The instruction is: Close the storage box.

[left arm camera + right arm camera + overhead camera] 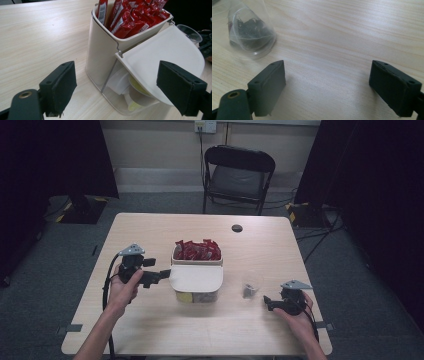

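A cream two-part container point(196, 270) stands mid-table. Its back compartment holds several red sachets point(197, 250), and a rounded white lid point(196, 276) is partly raised over the front one. In the left gripper view the container point(102, 50), sachets point(132, 17) and lid point(162, 52) are close, with pale yellow-topped pots under the lid. My left gripper point(156, 277) point(117, 90) is open, jaws on either side of the lid's hinge corner, touching nothing. A clear plastic cup point(250, 287) point(249, 30) holds a dark tea bag. My right gripper point(267, 302) point(329, 87) is open just right of the cup, over bare wood.
A black folding chair point(239, 170) stands beyond the table's far edge. A small dark round disc point(237, 228) lies near the table's far right. Black curtains hang on both sides. Cables run across the grey floor.
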The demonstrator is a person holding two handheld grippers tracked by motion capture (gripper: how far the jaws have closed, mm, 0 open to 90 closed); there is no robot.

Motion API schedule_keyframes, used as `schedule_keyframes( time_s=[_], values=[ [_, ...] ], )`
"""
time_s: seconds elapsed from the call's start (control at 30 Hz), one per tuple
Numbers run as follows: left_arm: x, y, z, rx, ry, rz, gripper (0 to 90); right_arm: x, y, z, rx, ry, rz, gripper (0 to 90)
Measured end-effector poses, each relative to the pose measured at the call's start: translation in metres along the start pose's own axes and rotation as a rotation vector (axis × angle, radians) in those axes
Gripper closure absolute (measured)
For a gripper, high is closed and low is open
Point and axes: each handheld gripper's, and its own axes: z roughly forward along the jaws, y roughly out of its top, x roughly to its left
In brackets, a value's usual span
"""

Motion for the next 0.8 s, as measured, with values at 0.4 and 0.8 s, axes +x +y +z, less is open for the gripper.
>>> schedule_keyframes(
  time_s=[0.4, 0.8],
  values=[
    [0.009, -0.026, -0.016, 0.047, 0.083, 0.025, 15.7, 0.000, 0.000, 0.000, 0.000, 0.000, 0.000, 13.3],
    [0.027, -0.072, -0.019, 0.130, 0.181, -0.015, 15.7, 0.000, 0.000, 0.000, 0.000, -0.001, 0.000, 13.3]
  ],
)
